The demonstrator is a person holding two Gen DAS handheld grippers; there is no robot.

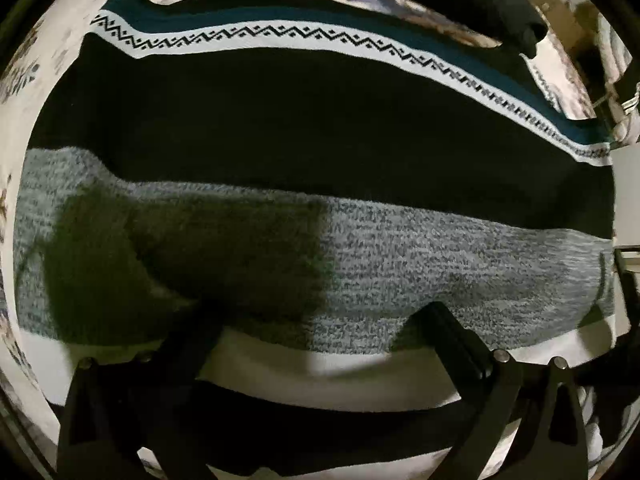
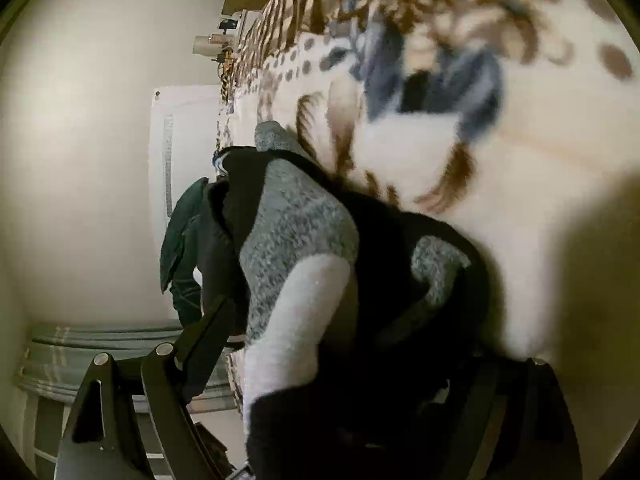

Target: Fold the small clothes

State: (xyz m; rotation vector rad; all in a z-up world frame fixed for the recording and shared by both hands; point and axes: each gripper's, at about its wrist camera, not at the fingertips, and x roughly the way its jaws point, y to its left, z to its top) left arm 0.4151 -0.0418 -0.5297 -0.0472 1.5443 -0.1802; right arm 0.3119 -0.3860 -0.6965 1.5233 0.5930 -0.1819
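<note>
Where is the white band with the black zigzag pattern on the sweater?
In the left wrist view, the zigzag band runs across the upper part of the striped knit sweater, between its teal stripe and black stripe.

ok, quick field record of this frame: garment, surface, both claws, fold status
garment: striped knit sweater, with black, grey, white, teal and zigzag-trim bands
surface: floral-print bedspread
left claw: open, fingers spread over the grey and white bands, nothing pinched
right claw: jaws wide, bunched sweater fabric between the fingers; cannot tell whether it is gripped
fold status: sweater lies flat and spread in the left wrist view, bunched at the end by the right claw; fold not finished
</note>
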